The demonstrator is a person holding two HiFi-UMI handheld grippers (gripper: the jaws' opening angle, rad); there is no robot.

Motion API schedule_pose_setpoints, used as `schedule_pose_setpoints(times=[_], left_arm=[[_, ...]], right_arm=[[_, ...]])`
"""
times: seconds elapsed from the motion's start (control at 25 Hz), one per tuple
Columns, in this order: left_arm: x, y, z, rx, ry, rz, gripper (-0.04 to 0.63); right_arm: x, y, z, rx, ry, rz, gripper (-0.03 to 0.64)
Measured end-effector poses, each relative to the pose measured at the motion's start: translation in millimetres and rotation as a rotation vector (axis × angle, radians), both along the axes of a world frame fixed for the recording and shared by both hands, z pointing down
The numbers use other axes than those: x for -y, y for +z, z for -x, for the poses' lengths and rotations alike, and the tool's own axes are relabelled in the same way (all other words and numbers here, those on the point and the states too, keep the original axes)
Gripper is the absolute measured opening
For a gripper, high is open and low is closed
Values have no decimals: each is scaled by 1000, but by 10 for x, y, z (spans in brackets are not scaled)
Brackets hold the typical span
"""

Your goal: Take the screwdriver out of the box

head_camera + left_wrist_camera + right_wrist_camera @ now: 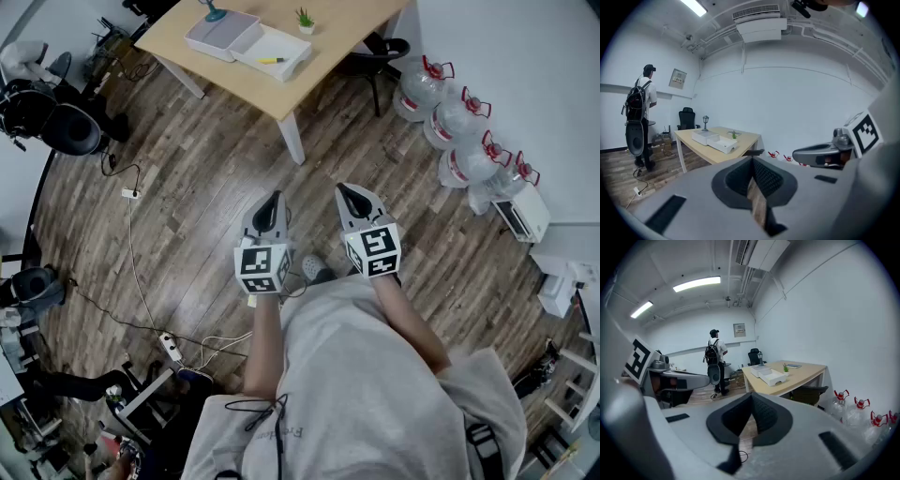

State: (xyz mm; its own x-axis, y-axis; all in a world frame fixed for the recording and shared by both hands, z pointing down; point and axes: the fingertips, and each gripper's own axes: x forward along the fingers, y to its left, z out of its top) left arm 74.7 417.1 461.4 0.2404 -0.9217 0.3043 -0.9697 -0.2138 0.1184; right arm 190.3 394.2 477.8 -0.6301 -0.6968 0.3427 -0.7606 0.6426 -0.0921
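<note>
A wooden table (337, 42) stands ahead at the top of the head view. On it lies an open white box (274, 51) with its lid (221, 35) beside it. A yellow-handled screwdriver (270, 60) lies inside the box. My left gripper (273, 202) and right gripper (349, 194) are held side by side over the wooden floor, well short of the table. Both are shut and hold nothing. The box (723, 144) shows far off in the left gripper view, and the box (772, 377) in the right gripper view.
Several water bottles (457, 127) line the right wall next to a small white appliance (521, 212). A chair (380, 49) sits under the table's right end. Cables and a power strip (170, 346) lie on the floor at left. A person with a backpack (714, 357) stands far back.
</note>
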Motion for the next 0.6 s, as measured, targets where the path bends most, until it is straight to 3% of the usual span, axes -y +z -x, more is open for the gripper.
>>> schedule_pose_setpoints(times=[0.6], left_arm=[[-85,45,277,-44,-20,1,5]], right_arm=[[-76,25,170,63,32,14,-3]])
